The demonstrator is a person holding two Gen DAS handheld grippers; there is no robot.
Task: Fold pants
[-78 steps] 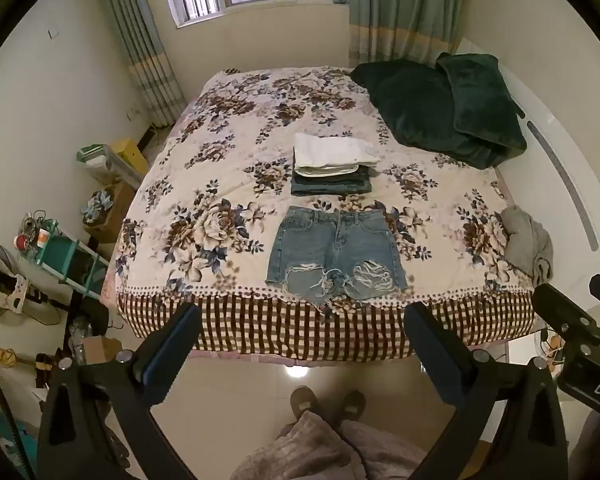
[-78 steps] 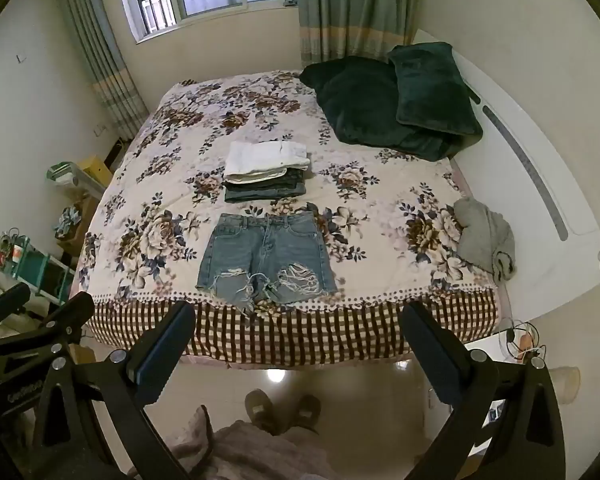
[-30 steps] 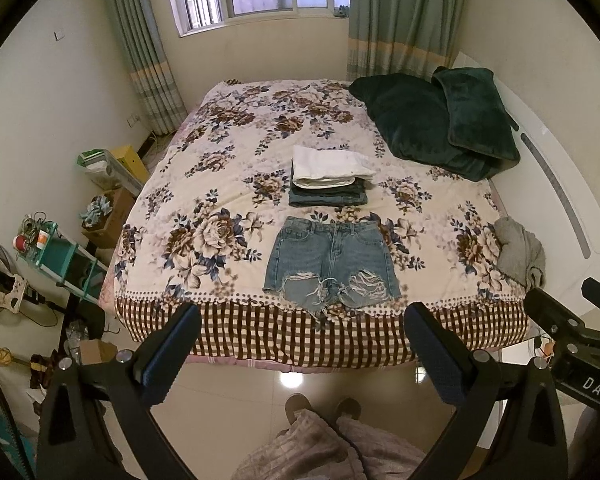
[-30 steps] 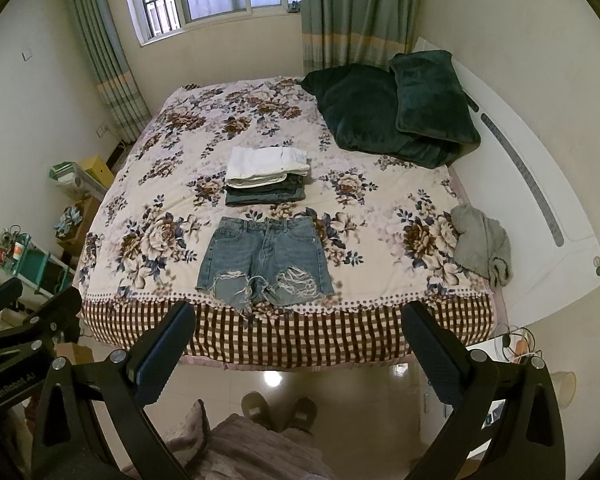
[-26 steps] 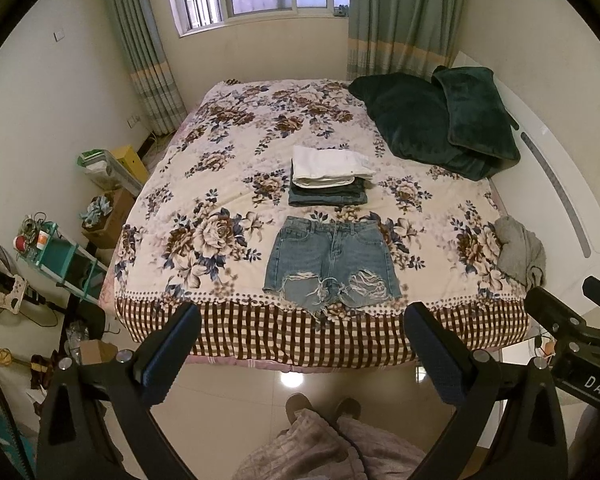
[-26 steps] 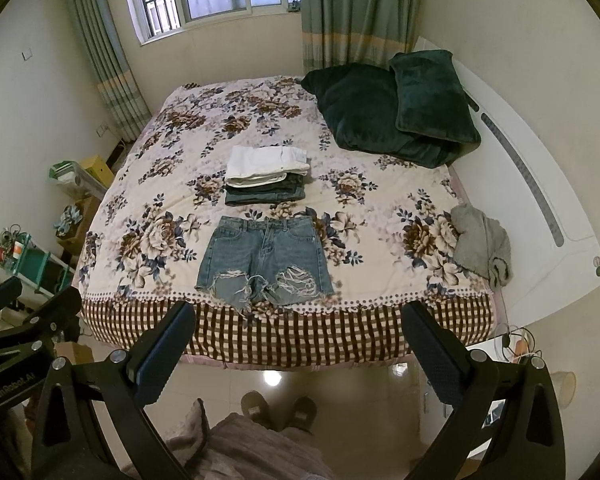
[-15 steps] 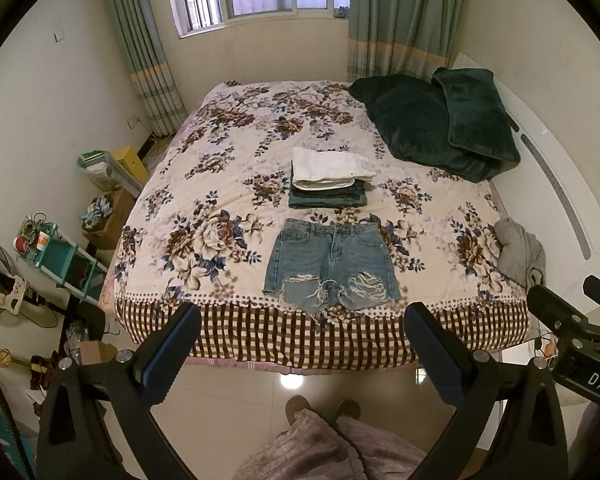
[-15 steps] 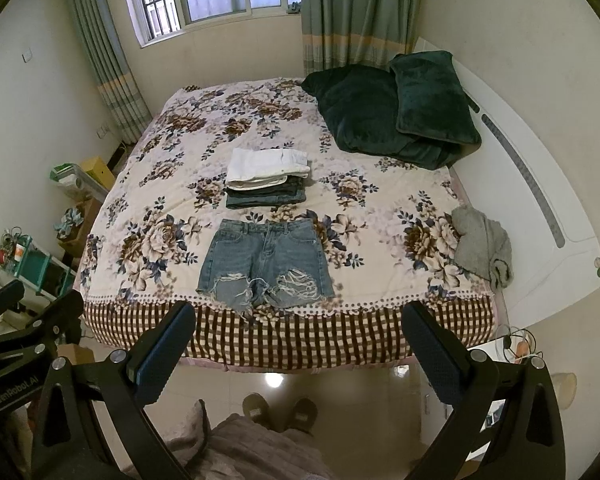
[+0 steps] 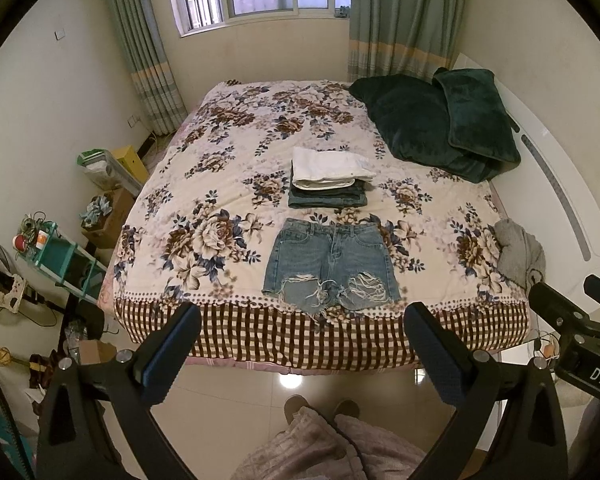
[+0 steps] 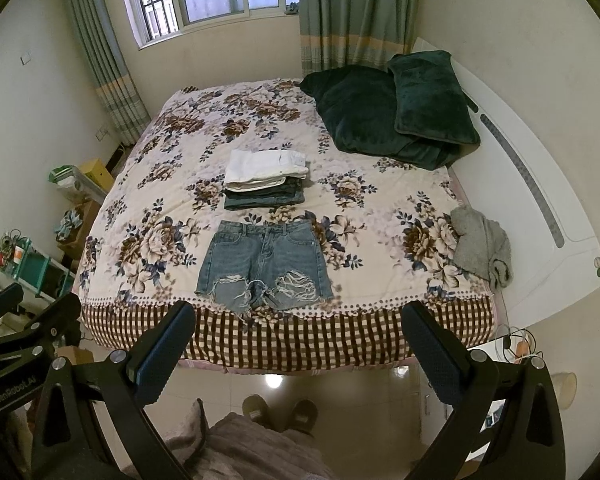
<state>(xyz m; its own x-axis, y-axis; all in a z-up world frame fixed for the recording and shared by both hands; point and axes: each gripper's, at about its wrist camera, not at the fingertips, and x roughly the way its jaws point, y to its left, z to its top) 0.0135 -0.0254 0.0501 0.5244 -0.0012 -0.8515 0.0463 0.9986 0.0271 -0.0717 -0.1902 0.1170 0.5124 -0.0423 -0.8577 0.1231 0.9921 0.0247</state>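
Denim shorts [image 9: 330, 266] lie flat near the bed's [image 9: 220, 184] foot edge; folded clothes [image 9: 328, 178] stacked just behind. Left hand-held gripper [image 9: 300, 354] and right hand-held gripper [image 10: 296, 350] hover wide open, holding nothing.

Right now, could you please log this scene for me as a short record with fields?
target: denim shorts, spread flat near the bed's foot edge, unfolded
done pile: folded stack, white garment on top, just beyond the shorts
other cloth: grey garment at the bed's right edge
left gripper: open, empty, off the bed
right gripper: open, empty, off the bed
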